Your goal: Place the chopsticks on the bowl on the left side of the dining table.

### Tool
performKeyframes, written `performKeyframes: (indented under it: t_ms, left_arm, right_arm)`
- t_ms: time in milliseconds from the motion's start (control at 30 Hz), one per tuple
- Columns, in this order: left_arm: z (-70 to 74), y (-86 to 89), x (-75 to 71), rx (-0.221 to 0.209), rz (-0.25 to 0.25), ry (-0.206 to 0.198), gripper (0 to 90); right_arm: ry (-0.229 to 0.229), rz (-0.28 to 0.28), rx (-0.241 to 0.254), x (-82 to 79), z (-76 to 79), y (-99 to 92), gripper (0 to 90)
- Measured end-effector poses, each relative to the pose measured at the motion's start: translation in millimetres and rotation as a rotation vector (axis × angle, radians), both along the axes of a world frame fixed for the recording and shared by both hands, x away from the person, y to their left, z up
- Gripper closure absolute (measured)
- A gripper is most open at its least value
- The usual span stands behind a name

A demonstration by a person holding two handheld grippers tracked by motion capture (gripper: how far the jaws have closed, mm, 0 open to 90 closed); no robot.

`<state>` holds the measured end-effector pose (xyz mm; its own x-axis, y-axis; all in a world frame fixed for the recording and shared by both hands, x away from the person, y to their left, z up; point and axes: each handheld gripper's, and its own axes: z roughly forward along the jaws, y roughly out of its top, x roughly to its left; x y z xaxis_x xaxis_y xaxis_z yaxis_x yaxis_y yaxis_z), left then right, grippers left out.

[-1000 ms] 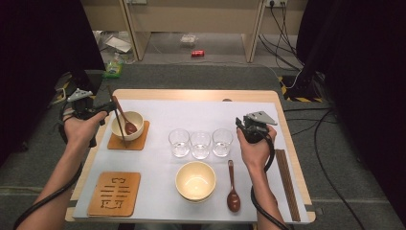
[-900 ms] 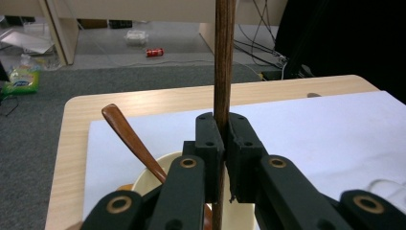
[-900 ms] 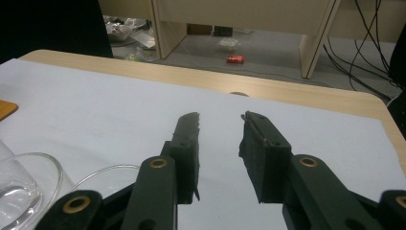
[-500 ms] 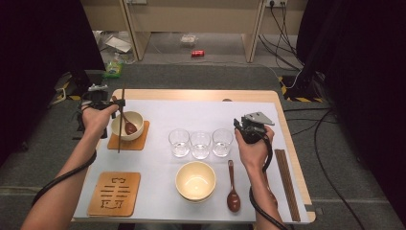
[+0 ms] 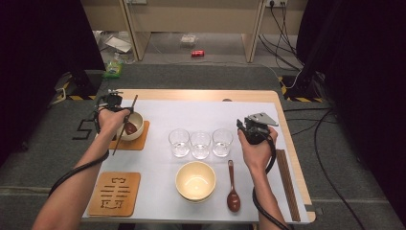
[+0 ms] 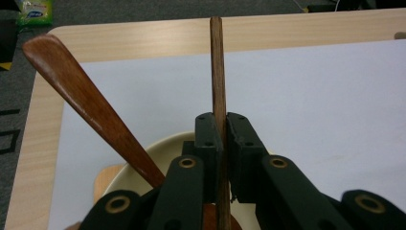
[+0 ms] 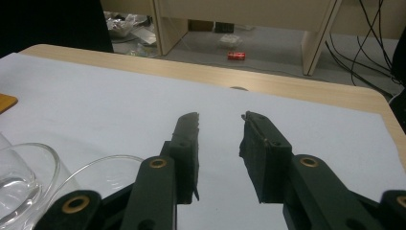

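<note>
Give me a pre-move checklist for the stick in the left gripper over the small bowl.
1. Grip on the stick: ok, the left gripper has it clamped between its jaws.
2. Stick over the small bowl: ok, it crosses the bowl on the coaster.
3. Spoon in that bowl: not ok, its handle leans up close beside the stick.
4. Stick's lower end: cannot tell whether it touches the table.
5. Right gripper: ok, open and holding nothing, by the three glasses.
6. Large bowl and second spoon: ok, apart from the left hand.

Dark brown chopstick [image 6: 218, 72], reddish-brown spoon [image 6: 91, 103], cream bowl [image 5: 135, 125], white mat [image 5: 201, 115].
</note>
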<state>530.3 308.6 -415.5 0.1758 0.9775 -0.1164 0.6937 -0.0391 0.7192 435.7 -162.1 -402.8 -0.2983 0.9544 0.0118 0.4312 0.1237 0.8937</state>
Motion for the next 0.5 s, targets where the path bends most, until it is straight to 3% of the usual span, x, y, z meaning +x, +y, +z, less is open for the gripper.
performKeyframes:
  t_ms: [333, 500]
  left_arm:
    - [-8.0, 1.0, -1.5, -0.004, 0.005, 0.035, 82.5]
    - [-7.5, 3.8, -3.9, -0.005, -0.004, 0.035, 74.8]
  right_arm:
    - [0.004, -0.001, 0.0, -0.4, -1.5, -1.2, 66.0]
    - [0.012, -0.002, 0.002, 0.1, -2.0, -1.1, 65.3]
